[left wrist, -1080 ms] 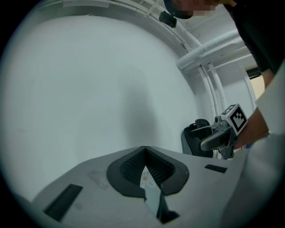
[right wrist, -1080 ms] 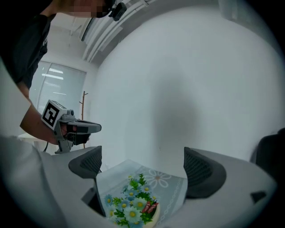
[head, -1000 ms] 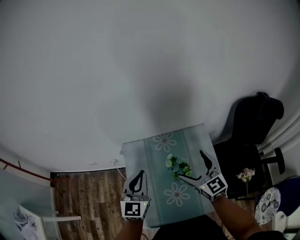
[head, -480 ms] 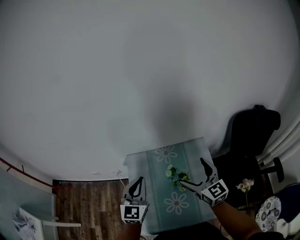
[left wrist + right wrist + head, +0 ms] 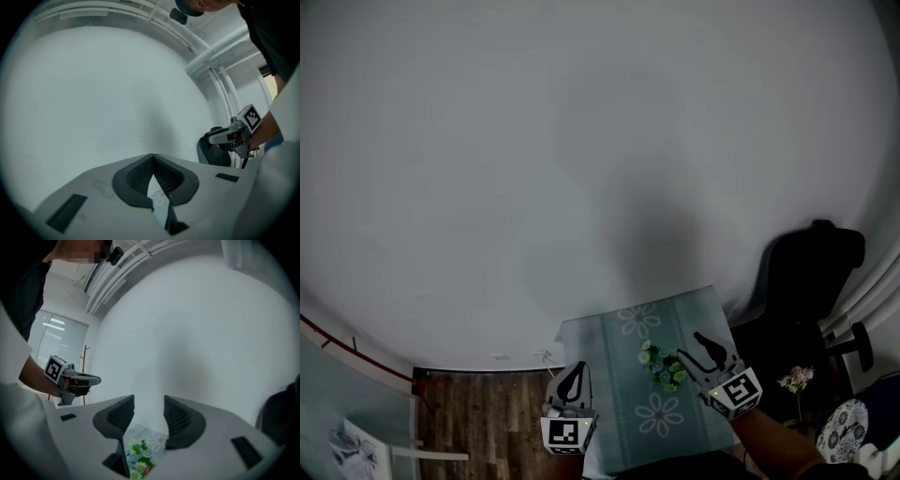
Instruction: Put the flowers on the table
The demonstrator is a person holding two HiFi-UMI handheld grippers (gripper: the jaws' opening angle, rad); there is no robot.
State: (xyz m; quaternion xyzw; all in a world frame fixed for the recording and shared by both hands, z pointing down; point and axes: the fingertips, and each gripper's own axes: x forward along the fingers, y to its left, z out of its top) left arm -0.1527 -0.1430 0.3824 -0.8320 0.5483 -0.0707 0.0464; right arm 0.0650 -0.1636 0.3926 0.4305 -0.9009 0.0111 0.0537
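Note:
A small bunch of green, white and blue flowers (image 5: pixel 663 366) lies on the table's teal daisy-print cloth (image 5: pixel 630 323). My right gripper (image 5: pixel 688 351) hovers just right of the bunch, its jaws closing with a clear gap still between the pads. In the right gripper view the flowers (image 5: pixel 139 460) show low down under the right gripper (image 5: pixel 149 400), on the cloth, and no pad presses on them. My left gripper (image 5: pixel 573 373) hangs over the table's left edge. Seen from its own camera, the left gripper (image 5: pixel 153 156) has its tips together and holds nothing.
A black chair (image 5: pixel 811 281) stands right of the table, with a pink flower sprig (image 5: pixel 795 379) beside it. Wooden floor (image 5: pixel 487 412) lies to the left, and a pale wall (image 5: pixel 581 169) rises behind the table.
The right gripper's jaws have narrowed from wide open around the flowers. The flowers stay on the cloth. The head view has tilted slightly, and the left gripper has barely moved.

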